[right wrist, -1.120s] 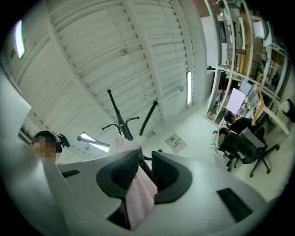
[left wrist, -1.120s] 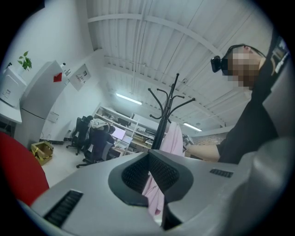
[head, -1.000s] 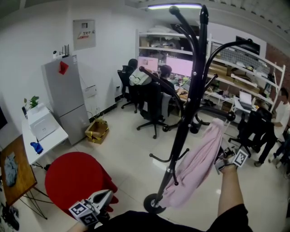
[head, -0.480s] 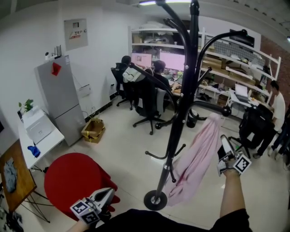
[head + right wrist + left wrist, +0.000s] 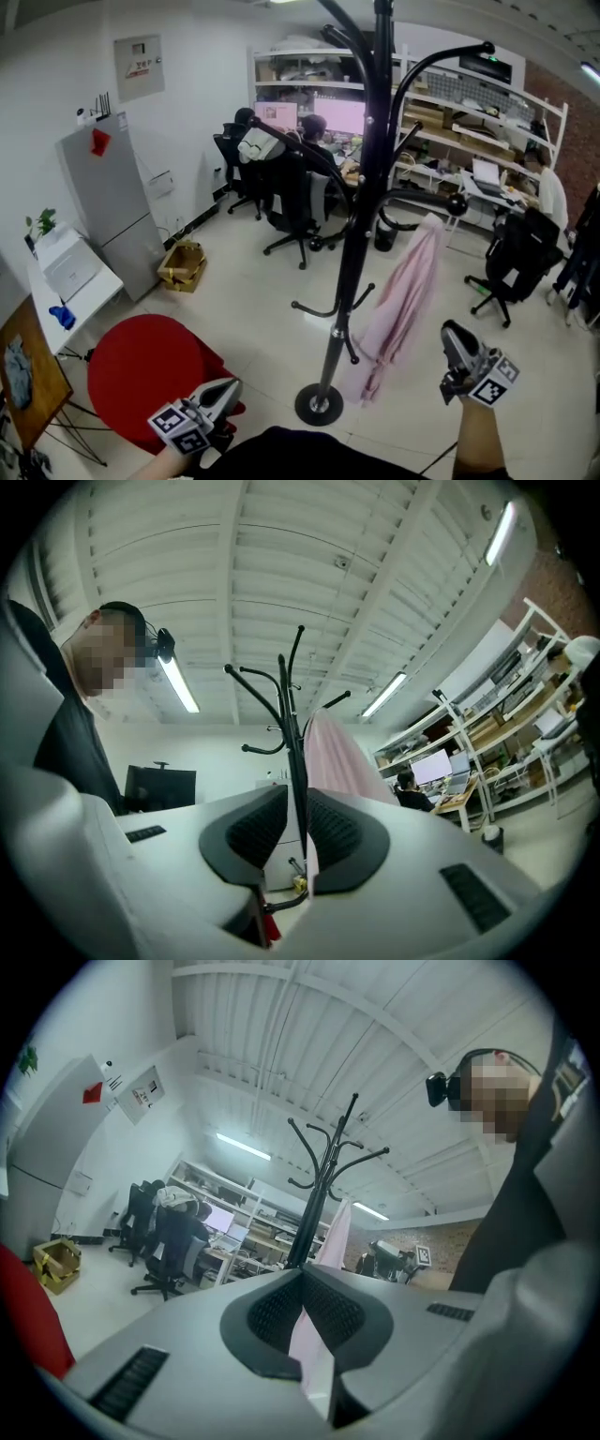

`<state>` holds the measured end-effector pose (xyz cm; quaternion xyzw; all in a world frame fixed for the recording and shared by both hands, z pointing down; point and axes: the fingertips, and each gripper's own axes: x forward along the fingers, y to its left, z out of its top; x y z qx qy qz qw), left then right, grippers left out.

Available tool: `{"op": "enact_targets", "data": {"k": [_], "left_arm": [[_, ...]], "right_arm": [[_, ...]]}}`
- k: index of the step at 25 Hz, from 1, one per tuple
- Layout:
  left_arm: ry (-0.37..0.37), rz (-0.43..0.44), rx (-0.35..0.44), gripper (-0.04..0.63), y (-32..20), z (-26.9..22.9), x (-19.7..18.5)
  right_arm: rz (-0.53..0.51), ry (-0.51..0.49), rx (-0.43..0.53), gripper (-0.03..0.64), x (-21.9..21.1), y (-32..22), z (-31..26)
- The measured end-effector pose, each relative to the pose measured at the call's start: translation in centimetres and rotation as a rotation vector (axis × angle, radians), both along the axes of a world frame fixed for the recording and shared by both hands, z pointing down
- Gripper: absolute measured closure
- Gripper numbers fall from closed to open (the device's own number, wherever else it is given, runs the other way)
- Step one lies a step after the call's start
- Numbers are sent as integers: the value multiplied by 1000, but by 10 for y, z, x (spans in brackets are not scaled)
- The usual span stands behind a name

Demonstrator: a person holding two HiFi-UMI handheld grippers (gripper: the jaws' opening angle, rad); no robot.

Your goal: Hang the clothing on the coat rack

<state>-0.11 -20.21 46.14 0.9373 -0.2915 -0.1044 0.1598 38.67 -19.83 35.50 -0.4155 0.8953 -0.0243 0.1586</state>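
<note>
The black coat rack stands on its round base in the middle of the floor. A pink garment hangs from one of its right-hand hooks and falls free towards the floor. My right gripper is low at the right, apart from the garment. Its jaws are closing, a narrow gap is left, and nothing is between them. The right gripper view looks through that gap at the rack and garment. My left gripper is at the bottom left, its tips together and holding nothing.
A red round seat is just beyond the left gripper. A grey fridge, a white desk and a cardboard box line the left wall. Office chairs, seated people and shelves fill the back and right.
My right gripper has dropped down and away from the pink garment, which now hangs straighter from its hook. The left gripper has barely moved.
</note>
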Motion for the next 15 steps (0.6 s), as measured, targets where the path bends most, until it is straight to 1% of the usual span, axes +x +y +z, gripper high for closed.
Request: {"op": "enact_targets", "data": {"k": [4, 7, 10, 12, 15], "left_arm": [[2, 34, -4, 603, 9, 6, -1], [1, 36, -7, 603, 14, 12, -11], [-2, 19, -9, 603, 21, 16, -26], [-9, -2, -8, 603, 27, 19, -39], [12, -43, 1, 603, 34, 21, -59]], "right_arm": [[-83, 4, -72, 561, -57, 9, 45], [-158, 19, -141, 561, -109, 13, 83], [-237, 67, -211, 561, -170, 21, 125], [-284, 81, -253, 562, -210, 27, 151], [-356, 111, -297, 594, -269, 36, 177]]}}
